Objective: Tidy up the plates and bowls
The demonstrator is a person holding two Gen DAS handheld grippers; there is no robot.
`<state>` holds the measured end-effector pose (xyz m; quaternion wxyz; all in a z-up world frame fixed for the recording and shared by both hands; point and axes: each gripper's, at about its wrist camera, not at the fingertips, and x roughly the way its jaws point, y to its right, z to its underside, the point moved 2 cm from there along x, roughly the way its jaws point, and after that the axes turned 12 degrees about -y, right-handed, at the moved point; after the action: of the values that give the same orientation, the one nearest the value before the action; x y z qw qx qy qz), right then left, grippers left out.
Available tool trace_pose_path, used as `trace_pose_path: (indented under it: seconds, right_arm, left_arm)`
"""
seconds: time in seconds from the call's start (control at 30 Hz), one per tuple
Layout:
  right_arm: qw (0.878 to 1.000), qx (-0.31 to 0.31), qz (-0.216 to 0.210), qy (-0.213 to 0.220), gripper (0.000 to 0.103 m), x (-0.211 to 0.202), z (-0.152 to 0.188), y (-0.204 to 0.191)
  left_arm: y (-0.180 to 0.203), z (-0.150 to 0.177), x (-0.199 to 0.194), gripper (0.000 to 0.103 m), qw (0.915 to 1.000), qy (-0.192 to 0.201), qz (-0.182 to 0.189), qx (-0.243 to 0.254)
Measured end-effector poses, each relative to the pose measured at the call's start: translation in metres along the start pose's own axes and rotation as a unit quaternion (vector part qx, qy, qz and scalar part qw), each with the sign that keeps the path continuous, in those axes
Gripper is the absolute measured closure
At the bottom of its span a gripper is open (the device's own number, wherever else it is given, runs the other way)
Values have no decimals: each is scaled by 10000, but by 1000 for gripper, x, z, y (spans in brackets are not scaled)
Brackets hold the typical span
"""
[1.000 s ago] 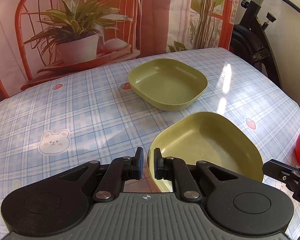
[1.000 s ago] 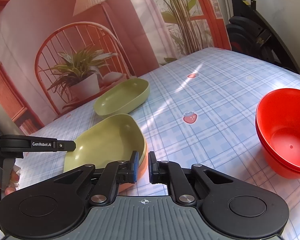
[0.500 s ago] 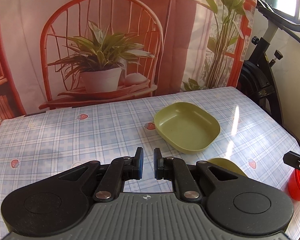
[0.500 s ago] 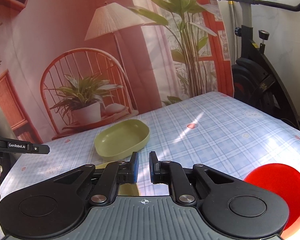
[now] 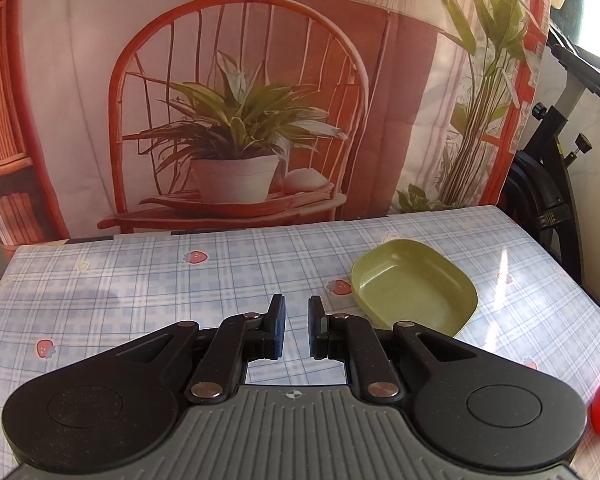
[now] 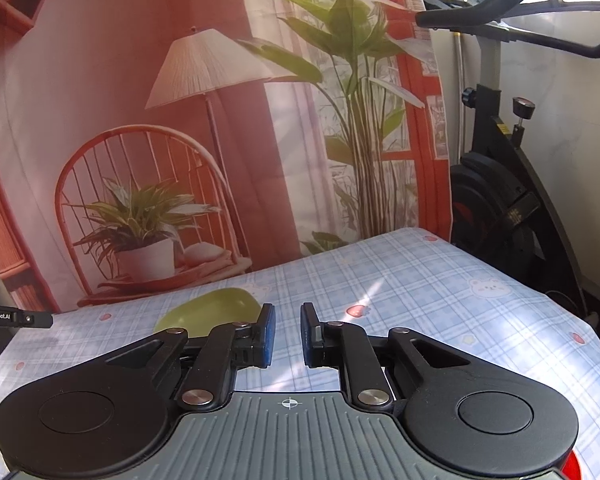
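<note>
Both grippers' fingers (image 5: pixel 277 326) (image 6: pixel 266 334) slightly parted, empty.

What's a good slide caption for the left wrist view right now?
Empty left gripper hovers with jaws slightly apart above the plaid tablecloth, a green dish ahead to its right.

Both wrist views look from above the table (image 5: pixel 140 280) toward the printed backdrop (image 5: pixel 60 80), sharing the green plate (image 5: pixel 414 282).
</note>
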<state>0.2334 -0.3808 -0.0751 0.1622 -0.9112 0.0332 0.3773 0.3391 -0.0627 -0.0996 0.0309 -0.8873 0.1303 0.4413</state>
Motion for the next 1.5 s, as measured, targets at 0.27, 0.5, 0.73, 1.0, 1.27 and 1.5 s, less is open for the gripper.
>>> trace_pose_path:
  seconds: [0.27,0.5,0.73,1.0,1.27,1.5]
  right_arm:
    - [9992,-120,-32,-371,89,38,-13,-10]
    - [9954,-435,9,-854,86,99,-31,-25]
    - [9899,-553,107,-1298,86,157,-36,-30]
    - [9853,-405,112,-1653,86,191,-31,-28]
    - [9844,-262,86,-1739,92,197,-27,-26]
    - [9854,-94,-34,-1699,94,187,-27,-25]
  left_arm:
    - [25,-13,46,71,9993,-177,301,101]
    - [37,-31,96,66,9979,-410,506,44]
    - [38,-31,137,66,9964,-645,558,-32]
    - [36,-26,158,67,9931,-815,818,-226]
    - [42,-26,162,84,9908,-913,990,-139]
    - [43,-23,152,84,9924,-860,881,-36]
